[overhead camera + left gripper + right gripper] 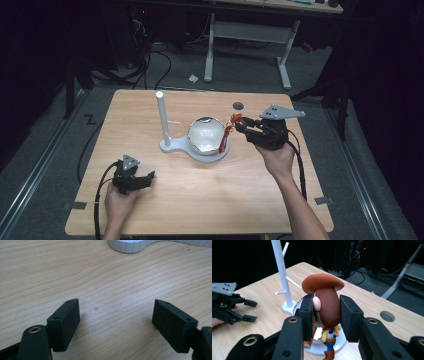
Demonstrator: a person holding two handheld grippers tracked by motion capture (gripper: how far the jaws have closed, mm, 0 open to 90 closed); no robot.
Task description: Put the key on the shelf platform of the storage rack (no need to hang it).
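A small cowboy toy [229, 131] with a brown hat [323, 282] hangs just right of a shiny bowl [205, 135], its feet low over the rim. My right gripper [242, 125] is shut on the toy's head [326, 302], one pad on each side. The bowl sits on the round end of a white stand [172, 146] with a tall pegged pole [162, 117]. At the table's front left, my left gripper [149, 179] rests low over the wood, open, with nothing between its fingers [65, 322].
The white stand's base edge [127, 246] lies ahead of the left gripper. A round grey cable hole [238, 105] sits in the table behind the bowl. Bare wood [210, 195] spreads across the front. Desk legs and cables are on the floor beyond.
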